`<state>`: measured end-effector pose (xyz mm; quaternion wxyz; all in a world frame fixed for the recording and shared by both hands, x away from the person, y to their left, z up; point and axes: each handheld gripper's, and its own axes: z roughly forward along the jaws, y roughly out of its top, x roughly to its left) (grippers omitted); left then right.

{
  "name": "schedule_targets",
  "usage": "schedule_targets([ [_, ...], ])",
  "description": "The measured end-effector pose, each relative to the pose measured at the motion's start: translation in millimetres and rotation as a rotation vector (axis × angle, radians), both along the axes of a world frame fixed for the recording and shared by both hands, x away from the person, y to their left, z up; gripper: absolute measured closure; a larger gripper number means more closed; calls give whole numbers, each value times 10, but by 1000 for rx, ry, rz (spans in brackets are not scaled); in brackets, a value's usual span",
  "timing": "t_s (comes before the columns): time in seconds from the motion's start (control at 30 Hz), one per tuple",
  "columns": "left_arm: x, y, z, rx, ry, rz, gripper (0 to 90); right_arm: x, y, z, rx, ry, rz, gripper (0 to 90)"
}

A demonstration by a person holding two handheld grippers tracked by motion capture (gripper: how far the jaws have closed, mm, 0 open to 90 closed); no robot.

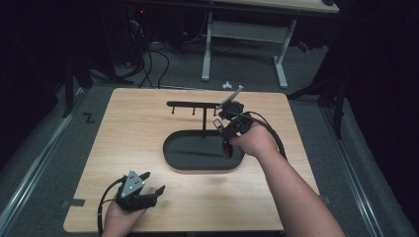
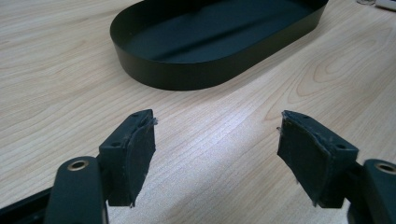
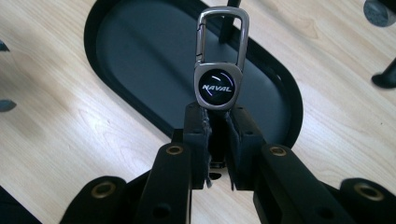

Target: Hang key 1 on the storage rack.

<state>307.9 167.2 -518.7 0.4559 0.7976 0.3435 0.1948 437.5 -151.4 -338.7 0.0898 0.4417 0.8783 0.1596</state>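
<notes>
1. Your right gripper (image 3: 217,123) is clamped on the keyring (image 3: 218,84) by its lower end; the round badge and the carabiner loop stand clear above the pads, so the loop stays free to catch a hook.

2. You hold the keyring over the right end of the black tray (image 1: 170,148), just beside the stand's post (image 1: 204,123); in the high view the right gripper (image 1: 223,129) sits a little below the right end of the bar (image 1: 192,104), which looks like an approach to hang the loop there; I judge that as the step in hand.

3. The bar carries small pegs along its underside; gripping the keyring low, with the loop leading, seems chosen so that the jaws need not crowd the pegs.

4. Your left gripper (image 2: 217,154) rests near the table's front edge, jaws wide apart with nothing between them, pointed toward the tray (image 2: 187,77); in the high view it (image 1: 150,190) lies well apart from the stand, out of the right hand's way.

5. The tray sits under the bar, so a keyring that slips should land in it, not on the table (image 1: 138,128).
</notes>
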Motion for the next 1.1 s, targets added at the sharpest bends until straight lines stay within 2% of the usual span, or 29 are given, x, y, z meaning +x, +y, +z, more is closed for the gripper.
schedule_targets([
  [0.47, 3, 16, 7, -9, 2, -2, 277, 150, 81, 67, 0, -28, -13, 804],
  [1.1, 3, 16, 8, -3, 7, -8, 277, 239, 108, 54, -12, -22, -33, 804],
])
